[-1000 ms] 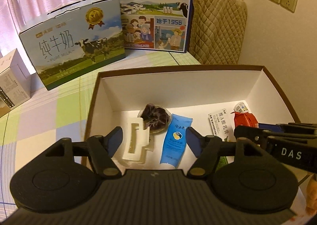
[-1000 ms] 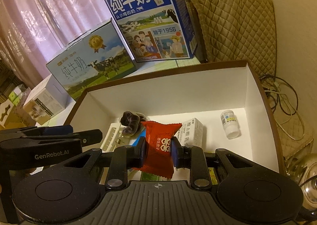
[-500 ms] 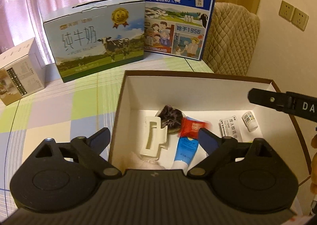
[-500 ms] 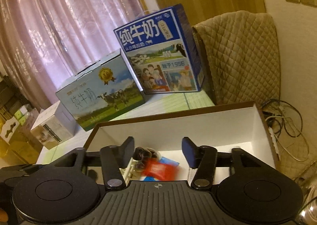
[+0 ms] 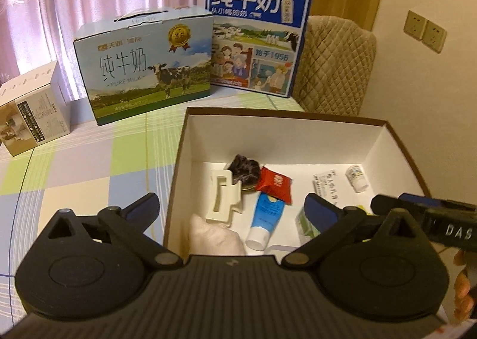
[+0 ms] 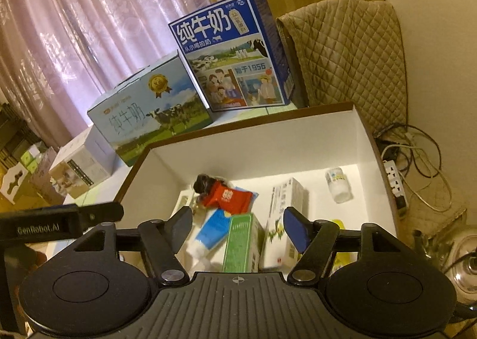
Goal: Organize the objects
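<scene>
Both grippers hover at the near edge of an open box (image 5: 387,142) with white inside walls and a brown rim, standing on a checked tablecloth (image 5: 89,166). The left gripper (image 5: 231,206) has its jaws spread wide and empty, one finger over the cloth outside the left wall, the other over the box floor. The right gripper (image 6: 238,224) is also spread wide, holding nothing, above the near half of the box.

The red packet (image 5: 274,183) lies loose on the box floor, left of centre. It rests tilted, its long axis running diagonally from far-left to near-right in the left view, its near corner overlapping the top of the blue tube (image 5: 265,216). Its far corner touches the dark scrunchie (image 5: 244,170). The tube lies lengthwise front to back, white cap pointing toward the near wall. Left of it the cream hair claw (image 5: 222,198) lies with its long axis also front to back, just beside the scrunchie. A pale soft bundle (image 5: 214,237) sits in the near-left corner.

Right of the tube, a green carton (image 6: 241,242) and a white carton (image 6: 284,216) stand side by side, leaning. A small white bottle (image 6: 337,185) lies on its side near the right wall, cap toward the near edge.

Behind the box stand two milk cases (image 5: 143,67), and a quilted chair back (image 5: 334,64) is at the right.
</scene>
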